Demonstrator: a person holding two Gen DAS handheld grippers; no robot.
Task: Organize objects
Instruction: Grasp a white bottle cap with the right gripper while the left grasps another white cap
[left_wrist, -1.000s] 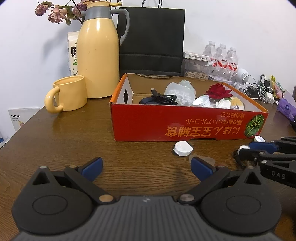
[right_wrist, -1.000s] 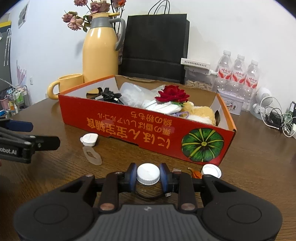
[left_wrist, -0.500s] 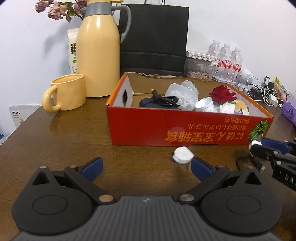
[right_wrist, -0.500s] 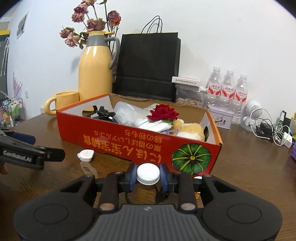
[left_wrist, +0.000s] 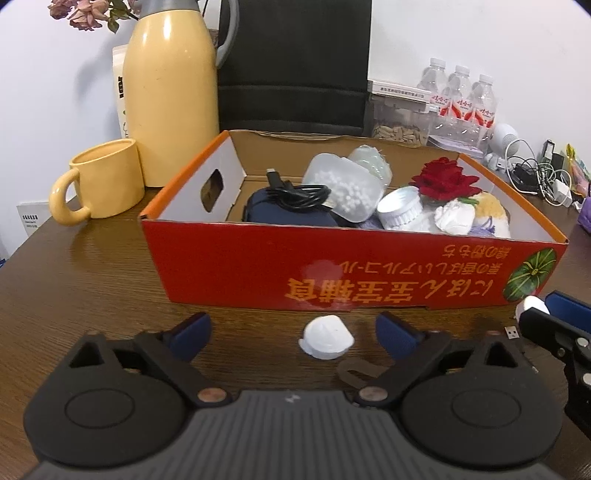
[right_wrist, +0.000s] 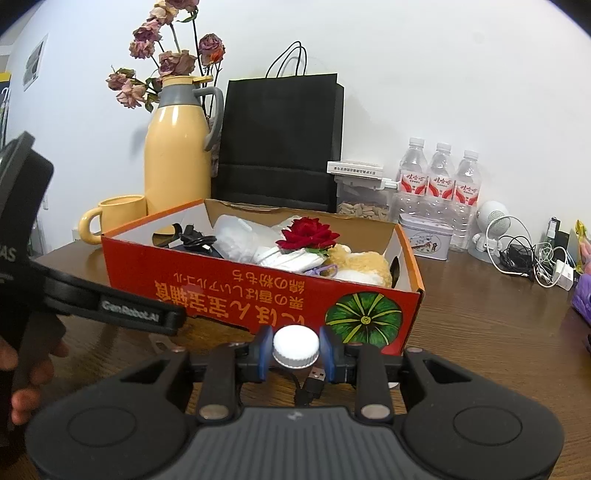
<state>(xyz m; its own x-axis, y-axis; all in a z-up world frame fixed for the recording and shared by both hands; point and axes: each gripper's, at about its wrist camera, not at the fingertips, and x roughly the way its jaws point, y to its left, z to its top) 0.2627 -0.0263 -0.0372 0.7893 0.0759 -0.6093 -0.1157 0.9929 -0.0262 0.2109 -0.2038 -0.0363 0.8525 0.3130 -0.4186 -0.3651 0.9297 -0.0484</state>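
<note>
"GenRobot.AI" is printed on the left gripper (left_wrist: 293, 326), whose fingers are closing around a round white plastic case (left_wrist: 326, 336) without touching it. The right gripper (right_wrist: 296, 349) pinches a ribbed white bottle cap (right_wrist: 296, 346) before the red cardboard box (right_wrist: 236, 291).

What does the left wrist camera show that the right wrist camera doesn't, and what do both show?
Only the left wrist view shows the small white plug-shaped piece lying on the table between the left gripper fingers, whose jaws are closing but not yet touching it, and the round silver tin inside the box.

Only the right wrist view shows the right gripper shut on a white bottle cap, a dangling USB plug, and the dried flowers in full.

Both show the red cardboard box, red rose, yellow thermos, yellow mug and black paper bag.
</note>
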